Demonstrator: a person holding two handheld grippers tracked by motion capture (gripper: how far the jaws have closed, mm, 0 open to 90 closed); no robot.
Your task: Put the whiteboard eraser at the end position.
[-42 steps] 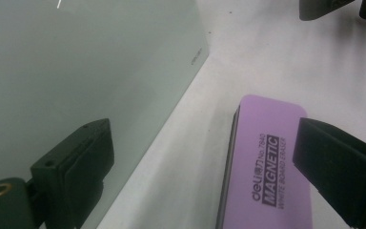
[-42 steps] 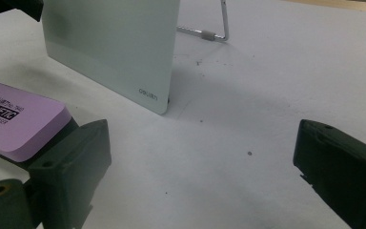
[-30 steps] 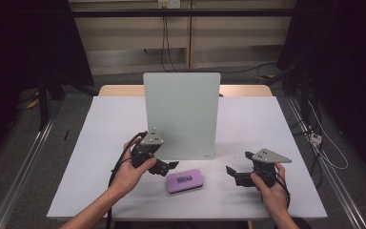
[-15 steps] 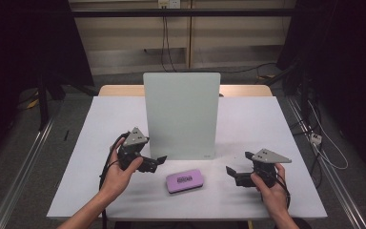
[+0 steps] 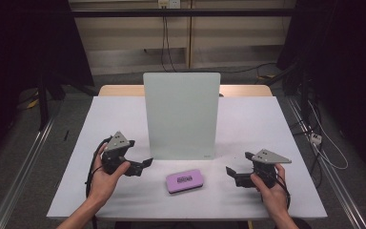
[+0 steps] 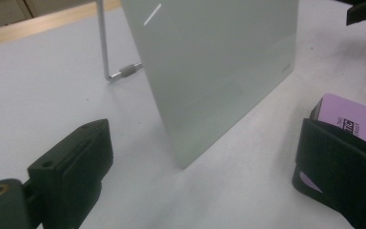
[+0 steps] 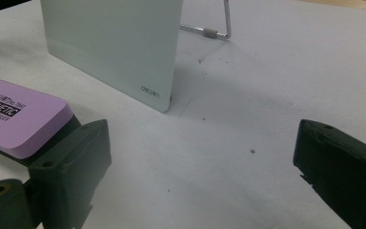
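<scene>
Both sets of fingers stand released, empty. The purple eraser (image 5: 185, 181) lies on the desk (image 5: 267, 124) between your grippers (just before the propped whiteboard (image 5: 181, 114)); a careless reach could topple it.

The high view looks forward and down from above the person's side, taking in the whole counter (image 5: 124, 119). The left gripper view sits low and close to the counter (image 6: 52, 86), facing the upright board (image 6: 209, 62) from its left corner. The right gripper view, equally low, faces the board (image 7: 109, 43) from its right corner. All three share the board (image 5: 181, 114) and the purple eraser (image 5: 185, 181) (image 6: 350, 119) (image 7: 19, 117).
</scene>
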